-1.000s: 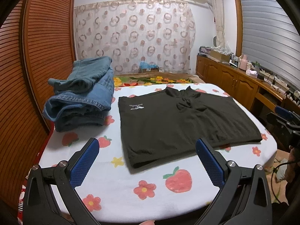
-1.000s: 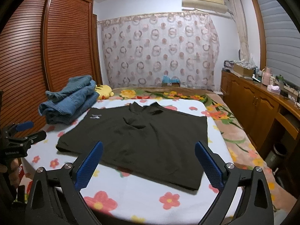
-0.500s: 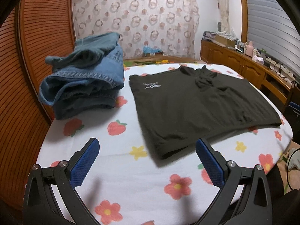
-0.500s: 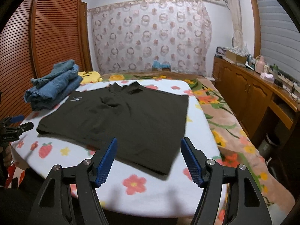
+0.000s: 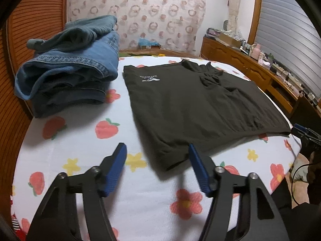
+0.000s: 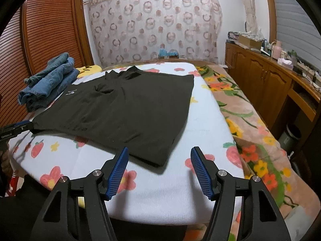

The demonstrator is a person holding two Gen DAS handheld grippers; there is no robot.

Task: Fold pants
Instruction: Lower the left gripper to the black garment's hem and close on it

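Note:
A dark garment (image 5: 196, 104) with a small white logo lies flat on the flower-print table cover (image 5: 84, 148); it also shows in the right wrist view (image 6: 124, 108). My left gripper (image 5: 157, 150) is open and empty, just above the garment's near left corner. My right gripper (image 6: 159, 155) is open and empty, just above the garment's near right corner. The right gripper shows at the right edge of the left wrist view (image 5: 306, 133), and the left gripper at the left edge of the right wrist view (image 6: 14, 129).
A pile of folded blue jeans (image 5: 70, 60) sits at the table's far left, also in the right wrist view (image 6: 50, 80). A floral bedspread (image 6: 250, 120) lies to the right. Wooden cabinets (image 6: 270, 80) line the right wall, a slatted wardrobe (image 6: 46, 30) the left.
Both grippers have moved forward and down toward the garment's near corners. Both jaws have narrowed but remain open.

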